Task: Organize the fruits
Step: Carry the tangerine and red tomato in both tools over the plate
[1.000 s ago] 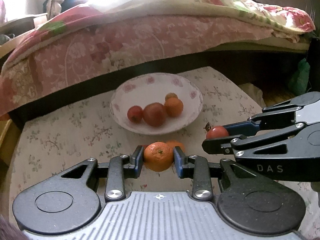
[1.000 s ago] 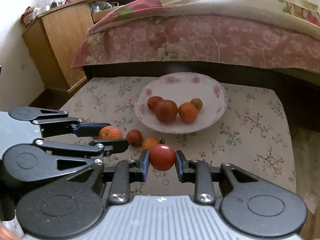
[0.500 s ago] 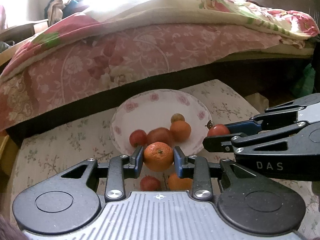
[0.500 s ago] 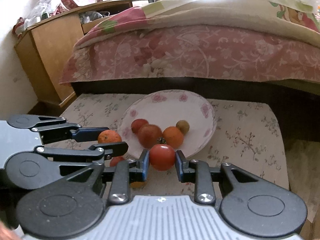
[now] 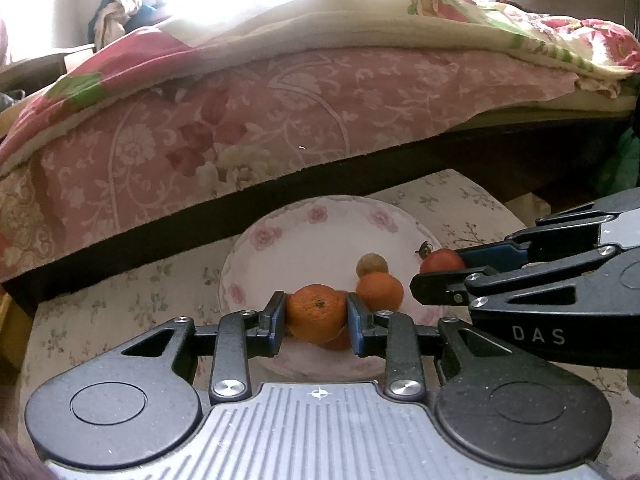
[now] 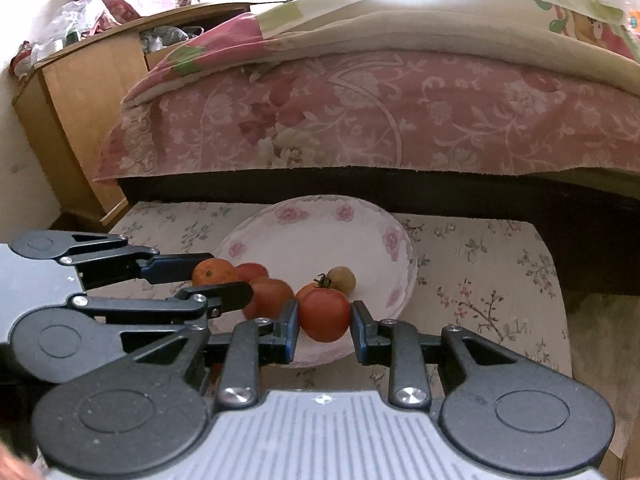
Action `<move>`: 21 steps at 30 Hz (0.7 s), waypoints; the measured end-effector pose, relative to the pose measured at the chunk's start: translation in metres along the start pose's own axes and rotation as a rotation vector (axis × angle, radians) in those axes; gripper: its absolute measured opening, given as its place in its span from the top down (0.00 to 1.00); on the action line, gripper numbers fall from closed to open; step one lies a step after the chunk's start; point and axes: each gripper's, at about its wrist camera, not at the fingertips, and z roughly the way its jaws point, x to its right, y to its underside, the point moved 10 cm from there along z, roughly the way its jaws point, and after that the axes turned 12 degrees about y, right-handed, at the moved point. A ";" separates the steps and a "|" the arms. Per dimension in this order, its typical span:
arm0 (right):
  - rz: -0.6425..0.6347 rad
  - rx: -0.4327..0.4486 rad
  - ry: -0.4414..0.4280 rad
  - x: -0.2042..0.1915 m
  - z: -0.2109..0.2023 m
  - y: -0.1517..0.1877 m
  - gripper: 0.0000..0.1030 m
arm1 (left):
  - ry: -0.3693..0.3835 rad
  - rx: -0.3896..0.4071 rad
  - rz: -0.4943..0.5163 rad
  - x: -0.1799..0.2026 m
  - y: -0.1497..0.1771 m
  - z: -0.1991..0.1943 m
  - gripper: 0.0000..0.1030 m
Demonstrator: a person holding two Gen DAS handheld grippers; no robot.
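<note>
Left wrist view: orange (image 5: 317, 313) clamped between left gripper (image 5: 317, 322) fingers (image 5: 275, 320).

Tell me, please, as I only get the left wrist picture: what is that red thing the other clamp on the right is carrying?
Observer: A tomato with a green stem, clamped in the right gripper. It seems to be above the near rim of the plate.
Operator: Is anything hiding behind my orange?
Observer: Yes. A large red fruit lies on the plate, with a smaller red fruit just beyond it.
Operator: And what is to the left of the bed?
Observer: A wooden cabinet with a plastic bag on top.
</note>
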 end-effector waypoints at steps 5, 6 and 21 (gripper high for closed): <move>0.007 0.004 0.005 0.003 0.008 -0.006 0.72 | -0.004 0.005 0.002 -0.005 -0.005 0.010 0.63; 0.008 0.003 0.006 0.004 0.009 -0.007 0.72 | -0.006 0.006 0.002 -0.006 -0.006 0.012 0.63; 0.017 -0.007 -0.002 0.004 0.026 -0.011 0.71 | -0.010 -0.002 -0.009 -0.016 -0.006 0.027 0.63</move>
